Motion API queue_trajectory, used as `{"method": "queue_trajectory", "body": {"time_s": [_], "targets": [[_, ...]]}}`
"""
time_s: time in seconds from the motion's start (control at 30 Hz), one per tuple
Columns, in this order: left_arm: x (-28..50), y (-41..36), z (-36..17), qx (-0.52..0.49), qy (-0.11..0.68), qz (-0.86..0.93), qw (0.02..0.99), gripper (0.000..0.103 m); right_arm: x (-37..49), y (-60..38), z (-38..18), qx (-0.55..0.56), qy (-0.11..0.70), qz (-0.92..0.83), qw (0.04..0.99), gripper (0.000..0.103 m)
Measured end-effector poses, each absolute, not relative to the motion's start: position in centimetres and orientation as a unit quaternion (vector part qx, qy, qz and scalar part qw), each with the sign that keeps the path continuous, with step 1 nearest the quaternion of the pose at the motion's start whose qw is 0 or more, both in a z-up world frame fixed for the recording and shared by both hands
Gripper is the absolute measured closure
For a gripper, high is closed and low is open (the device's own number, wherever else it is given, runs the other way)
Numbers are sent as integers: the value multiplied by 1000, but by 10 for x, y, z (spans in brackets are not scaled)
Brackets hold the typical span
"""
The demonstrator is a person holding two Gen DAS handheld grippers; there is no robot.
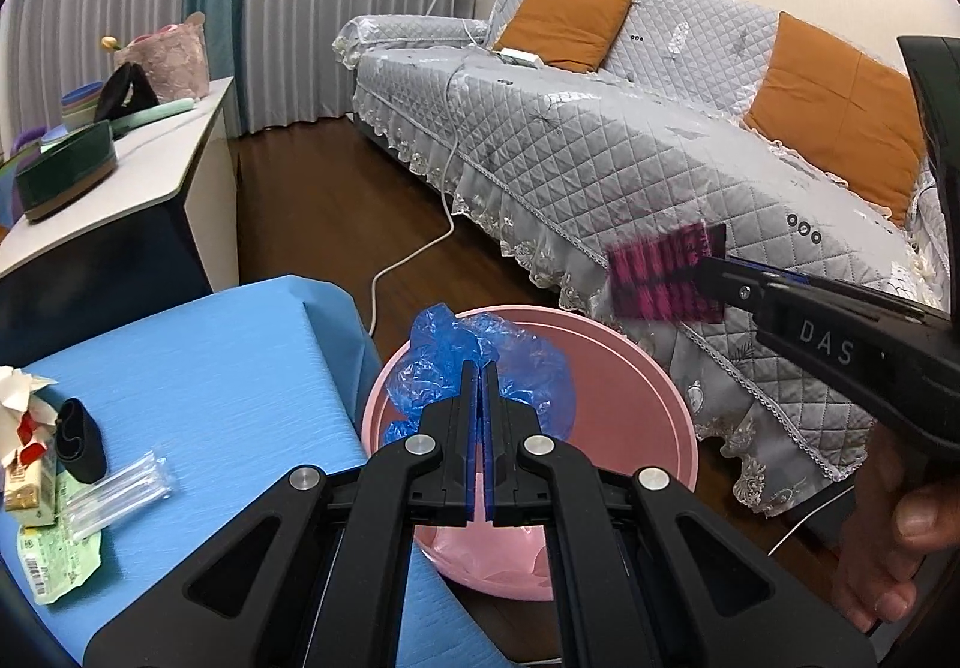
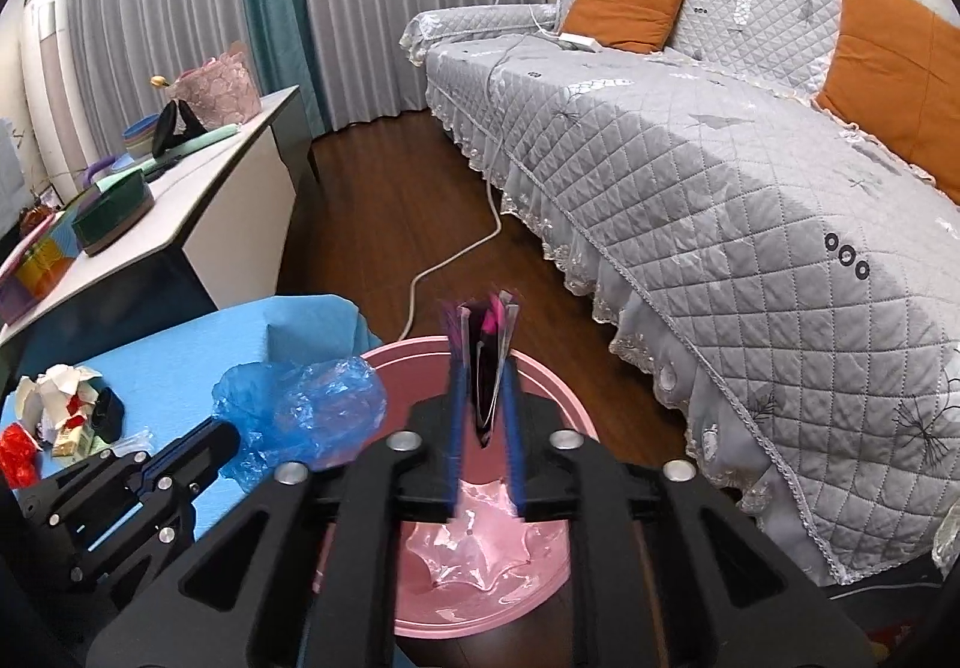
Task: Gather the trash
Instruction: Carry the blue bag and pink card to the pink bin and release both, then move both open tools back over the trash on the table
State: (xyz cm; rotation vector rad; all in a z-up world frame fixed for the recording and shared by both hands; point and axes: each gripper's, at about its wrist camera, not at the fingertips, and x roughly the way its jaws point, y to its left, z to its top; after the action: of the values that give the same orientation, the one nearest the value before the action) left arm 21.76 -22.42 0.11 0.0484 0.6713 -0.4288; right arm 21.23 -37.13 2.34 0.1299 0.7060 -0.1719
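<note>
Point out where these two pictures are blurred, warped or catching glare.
Left wrist view: the pink-and-black wrapper at the right gripper is smeared by motion; the sofa bows under fisheye distortion; corners are vignetted black. Right wrist view: the wrapper's top edge and the blue pads are blurred; the pink liner in the bin shows shiny glare.

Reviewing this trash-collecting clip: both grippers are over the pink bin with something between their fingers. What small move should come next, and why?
Probably open both sets of fingers fully. The left gripper pinches the blue plastic bag above the pink bin, and the right gripper has the pink-and-black wrapper loosely between its fingers over the same bin, so both should drop in.
</note>
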Motion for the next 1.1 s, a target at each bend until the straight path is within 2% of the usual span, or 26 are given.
{"method": "queue_trajectory", "body": {"time_s": [0.03,0.1,0.3,0.77,1.1], "targets": [[220,-225,0,24,332,-208,920,73,213,-372,22,63,347,-89,932,74],[221,-222,0,22,332,-196,923,57,214,-375,21,70,351,-94,929,60],[220,-207,2,7,336,-183,924,57,214,-376,22,71,349,-102,929,50],[185,-157,34,-7,310,-154,938,57,198,-344,50,55,278,-97,954,50],[156,-91,57,-13,287,-110,951,57,190,-291,65,52,269,-48,960,50]]}}
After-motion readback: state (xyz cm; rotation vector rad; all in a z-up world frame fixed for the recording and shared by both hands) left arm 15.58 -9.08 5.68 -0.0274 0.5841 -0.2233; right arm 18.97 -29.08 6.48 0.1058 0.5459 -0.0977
